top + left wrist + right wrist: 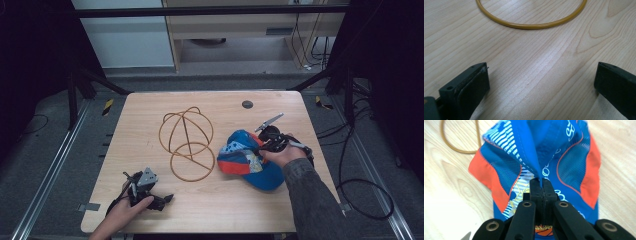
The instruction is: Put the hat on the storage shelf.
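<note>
A blue and orange cap [245, 161] lies on the right half of the wooden table [150, 107]. My right gripper [258, 149] comes at it from the right. In the right gripper view the right gripper [540, 180] is shut, pinching a raised fold of the cap [571, 160]. A gold wire frame [186, 136], a dome of hoops with a ring at its front, stands at the table's middle. My left gripper [167, 199] rests near the front left edge. In its own view the left gripper [541, 80] is open over bare wood, with the frame's ring [531, 25] farther ahead.
A small dark round disc [247, 104] sits near the table's back edge. Cables [367, 200] trail over the floor on the right. Metal rails [47, 172] run along both sides of the table. A gold wire loop [456, 148] lies just left of the cap.
</note>
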Demonstrator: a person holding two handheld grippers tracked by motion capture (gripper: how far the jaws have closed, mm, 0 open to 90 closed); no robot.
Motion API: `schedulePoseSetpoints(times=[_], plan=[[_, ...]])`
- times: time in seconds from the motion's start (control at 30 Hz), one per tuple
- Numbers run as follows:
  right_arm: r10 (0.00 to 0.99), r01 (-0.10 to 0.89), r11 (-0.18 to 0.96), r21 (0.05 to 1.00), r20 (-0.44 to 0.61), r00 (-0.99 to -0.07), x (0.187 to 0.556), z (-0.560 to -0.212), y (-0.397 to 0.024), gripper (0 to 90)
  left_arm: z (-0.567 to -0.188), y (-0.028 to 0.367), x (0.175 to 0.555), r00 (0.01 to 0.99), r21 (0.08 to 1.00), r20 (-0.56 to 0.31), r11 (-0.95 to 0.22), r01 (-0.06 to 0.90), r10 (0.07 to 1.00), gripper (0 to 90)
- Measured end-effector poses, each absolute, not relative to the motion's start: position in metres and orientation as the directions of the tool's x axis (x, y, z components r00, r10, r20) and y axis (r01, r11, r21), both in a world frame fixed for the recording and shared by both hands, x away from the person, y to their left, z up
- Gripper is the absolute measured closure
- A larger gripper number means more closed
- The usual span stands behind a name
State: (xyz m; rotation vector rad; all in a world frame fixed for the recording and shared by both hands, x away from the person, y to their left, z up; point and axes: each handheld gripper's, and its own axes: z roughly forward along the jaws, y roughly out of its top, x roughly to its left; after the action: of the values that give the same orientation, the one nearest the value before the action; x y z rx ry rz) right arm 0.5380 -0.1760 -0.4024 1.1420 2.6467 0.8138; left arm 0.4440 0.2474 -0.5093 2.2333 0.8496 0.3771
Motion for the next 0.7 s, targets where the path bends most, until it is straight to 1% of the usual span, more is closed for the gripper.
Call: schedulePoseSetpoints(times=[0.33,0.7], plan=[[0.664,0.559,0.591,0.582,0.043,-0.747,0.524,-0.364,-0.177,90.0,-0.509,0.247,0.444,0.741,0.707,0.019,-0.533,0.465,0.672,0.0],[0.677,0.534,0.564,0.630,0.017,-0.735,0.519,-0.334,-0.188,90.0,-0.510,0.247,0.443,0.736,0.710,0.016,-0.526,0.468,0.677,0.0]])
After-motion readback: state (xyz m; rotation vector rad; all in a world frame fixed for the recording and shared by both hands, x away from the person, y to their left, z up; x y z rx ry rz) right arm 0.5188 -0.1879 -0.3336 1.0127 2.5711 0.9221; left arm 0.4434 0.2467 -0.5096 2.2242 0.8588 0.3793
